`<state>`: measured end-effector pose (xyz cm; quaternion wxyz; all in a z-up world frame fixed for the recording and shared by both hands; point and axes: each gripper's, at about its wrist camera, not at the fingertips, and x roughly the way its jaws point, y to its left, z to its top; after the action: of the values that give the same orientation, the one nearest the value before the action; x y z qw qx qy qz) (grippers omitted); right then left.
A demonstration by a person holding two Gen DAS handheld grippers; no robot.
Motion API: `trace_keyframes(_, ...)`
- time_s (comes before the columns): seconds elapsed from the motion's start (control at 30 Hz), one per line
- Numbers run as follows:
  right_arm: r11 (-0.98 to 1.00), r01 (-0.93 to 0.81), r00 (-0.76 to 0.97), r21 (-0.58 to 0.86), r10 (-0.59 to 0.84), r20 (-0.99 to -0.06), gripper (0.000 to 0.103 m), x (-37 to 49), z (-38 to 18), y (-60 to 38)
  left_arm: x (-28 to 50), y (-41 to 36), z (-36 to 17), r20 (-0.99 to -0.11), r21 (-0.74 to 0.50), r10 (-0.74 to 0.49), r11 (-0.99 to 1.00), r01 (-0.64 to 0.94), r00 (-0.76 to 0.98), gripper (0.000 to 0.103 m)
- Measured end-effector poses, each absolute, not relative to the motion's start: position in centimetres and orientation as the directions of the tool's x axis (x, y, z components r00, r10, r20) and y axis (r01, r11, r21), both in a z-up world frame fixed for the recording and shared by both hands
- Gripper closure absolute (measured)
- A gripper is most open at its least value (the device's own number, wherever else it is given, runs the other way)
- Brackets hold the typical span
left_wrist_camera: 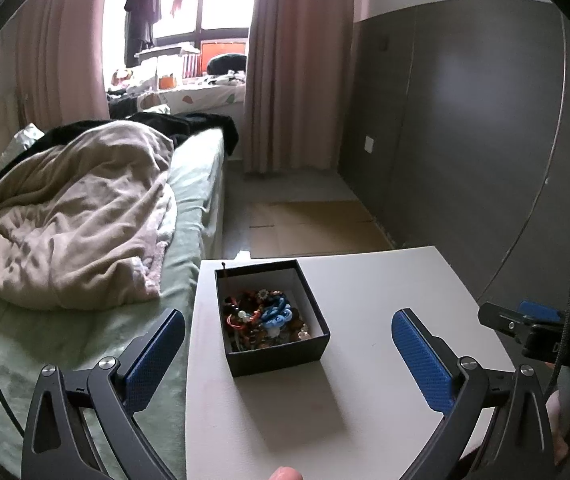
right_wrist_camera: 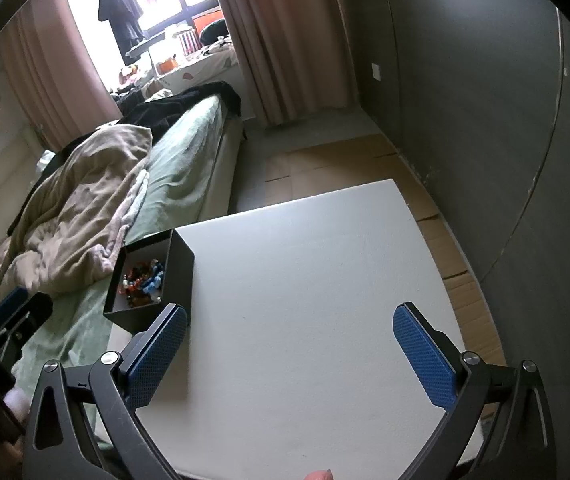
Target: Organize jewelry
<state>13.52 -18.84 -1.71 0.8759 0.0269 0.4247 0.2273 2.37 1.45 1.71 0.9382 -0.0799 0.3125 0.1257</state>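
Note:
A black square box stands on the white table, near its left edge. It holds a tangle of jewelry: beads, a blue chain, orange and brown pieces. My left gripper is open and empty, its blue pads wide on either side of the box and nearer than it. In the right wrist view the box stands at the table's left edge with the jewelry inside. My right gripper is open and empty over the bare table, to the right of the box.
A bed with a beige blanket and green sheet touches the table's left side. A dark grey wall stands to the right. Cardboard covers the floor beyond the table. The other gripper shows at the left wrist view's right edge.

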Motion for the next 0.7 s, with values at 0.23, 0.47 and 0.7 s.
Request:
trace_keyframes(0.23, 0.896, -0.375, 0.538, 0.239, 0.42, -0.731, 0.0, 13.53, -1.76, -18.86, 2.4, 1.58, 1.87, -0.603, -0.082, 0.175, 0.957, -0.279, 0.778, 0.0)
trace_keyframes(0.47, 0.895, -0.376, 0.537, 0.238, 0.42, -0.732, 0.0, 13.53, -1.69, -18.89, 2.41, 1.45, 1.87, -0.601, -0.075, 0.18, 0.957, -0.279, 0.779, 0.0)
trace_keyframes(0.7, 0.895, -0.376, 0.536, 0.24, 0.421, -0.732, 0.0, 13.49, -1.65, -18.84, 2.38, 1.51, 1.87, -0.601, -0.071, 0.182, 0.958, -0.279, 0.778, 0.0)
